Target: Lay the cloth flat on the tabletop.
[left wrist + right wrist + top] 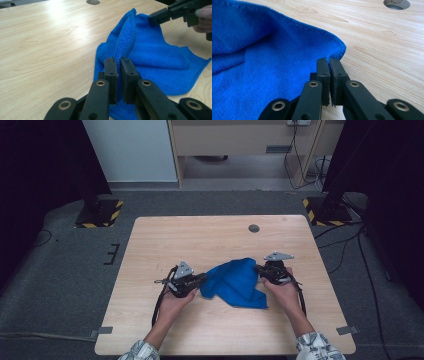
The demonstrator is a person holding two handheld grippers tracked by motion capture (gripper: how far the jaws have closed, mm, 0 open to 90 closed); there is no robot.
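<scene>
Pale wood surface (150, 320) on grey carpet; left gripper (119, 75) and right gripper (329, 75) fingers both clamp blue cloth (235, 282) edges.

Bare table (210, 235) all round the blue cloth (235, 282).

I note black two-jaw left gripper (200, 279) and right gripper (259, 269), brass-ringed pivots, grey three-cornered plates, black cables, patterned sleeves (141, 351).

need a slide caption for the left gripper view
Left gripper pinches a raised fold of the blue cloth on the wooden table, while the right gripper grips its far edge.
</scene>
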